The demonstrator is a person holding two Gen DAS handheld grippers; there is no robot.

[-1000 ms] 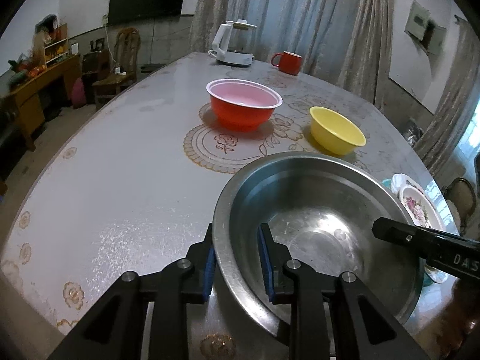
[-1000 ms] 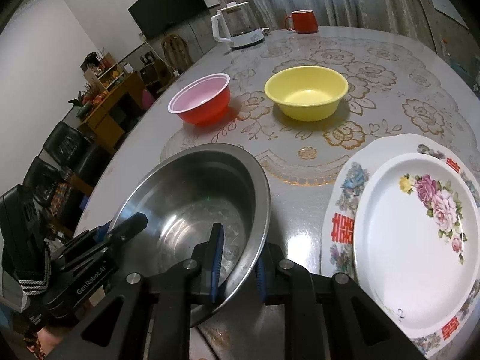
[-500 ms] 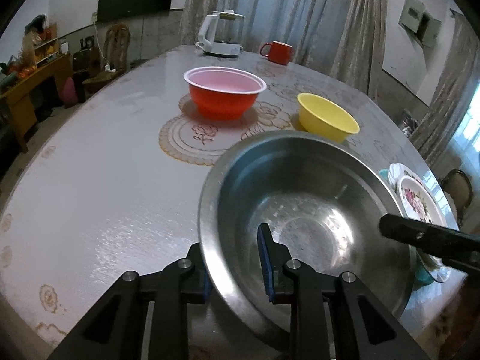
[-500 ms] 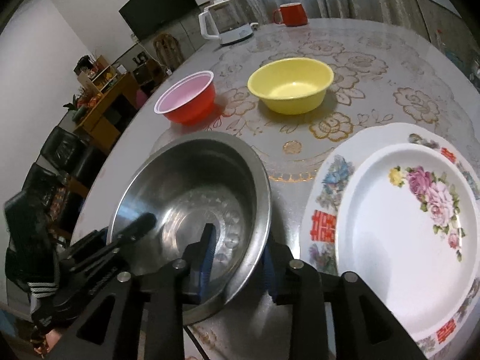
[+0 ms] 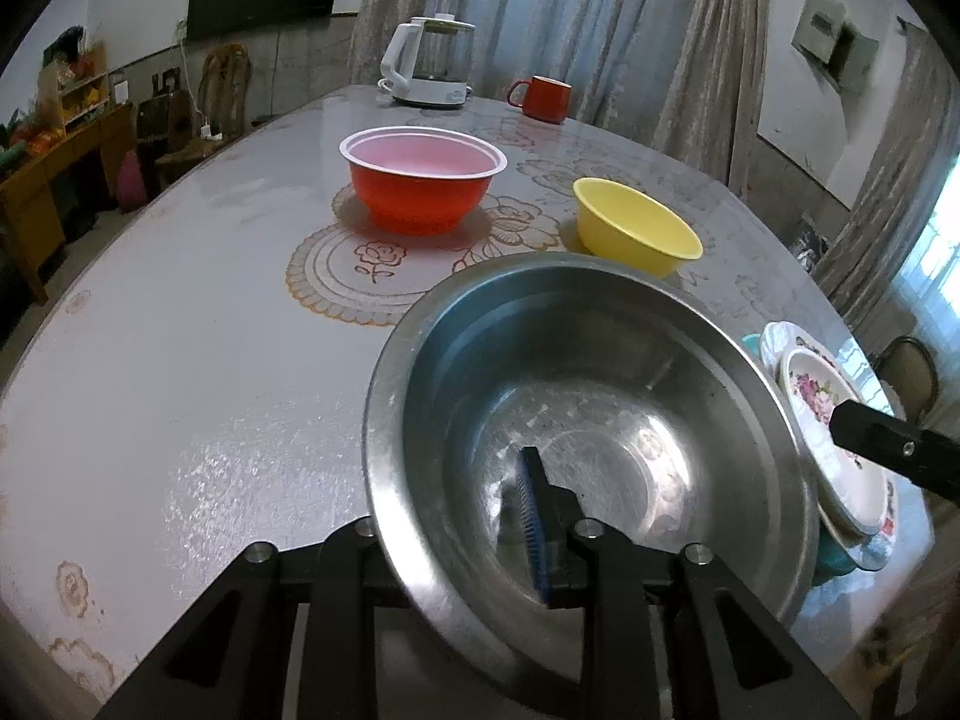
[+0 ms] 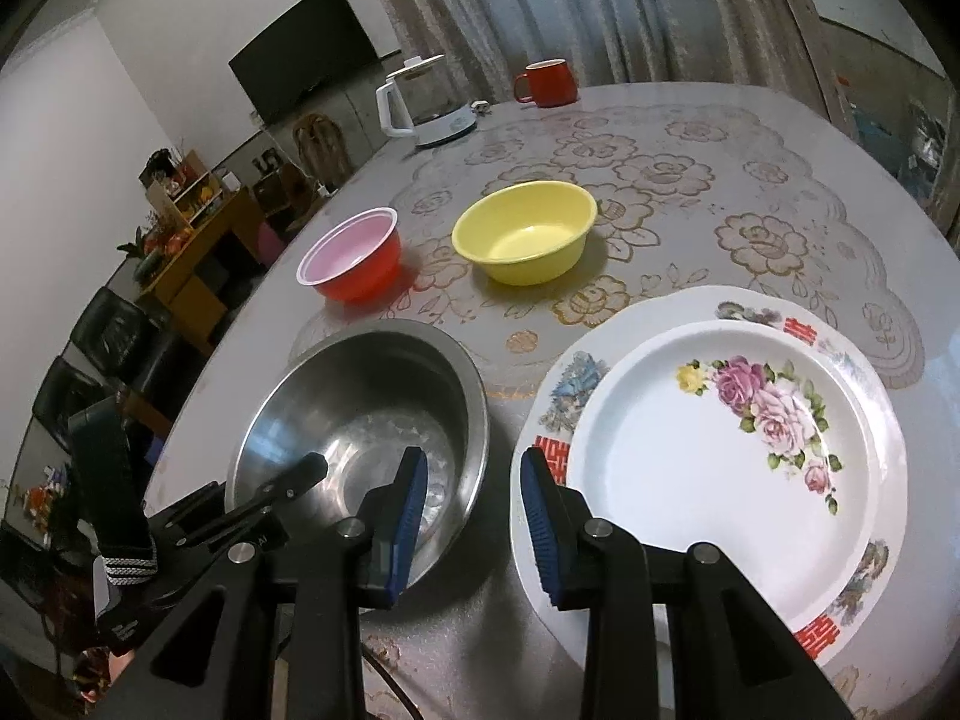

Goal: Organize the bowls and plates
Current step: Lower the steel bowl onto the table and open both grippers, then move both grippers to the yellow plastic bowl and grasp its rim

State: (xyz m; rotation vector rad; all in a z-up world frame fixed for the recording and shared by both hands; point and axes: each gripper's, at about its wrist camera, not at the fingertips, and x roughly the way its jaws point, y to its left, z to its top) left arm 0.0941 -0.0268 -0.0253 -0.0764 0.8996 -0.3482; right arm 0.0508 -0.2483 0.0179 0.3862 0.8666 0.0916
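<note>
The left gripper (image 5: 480,534) clamps the near rim of a steel bowl (image 5: 600,420), one blue-padded finger inside the wall and the other hidden beneath it outside. The bowl is tipped, its far edge up, and it holds nothing but scuffs and reflections. Whether it touches the table (image 5: 210,360) cannot be told.

The right gripper (image 6: 474,504) stands open, gripping nothing: its left finger hangs over the steel bowl's (image 6: 360,420) rim, its right finger over the edge of the plates (image 6: 720,450) just to its right. These are two flowered plates, the smaller one stacked on the larger, both bare of food.

Ahead of both grippers, toward the middle of the table (image 6: 690,180), stand a red bowl (image 5: 423,186) with a pale pink inside and a yellow bowl (image 5: 636,225) to its right, apart from each other and both empty. Farther off, at the table's far edge, sit a white kettle (image 5: 429,69) and a red mug (image 5: 540,97), whose contents cannot be seen.
</note>
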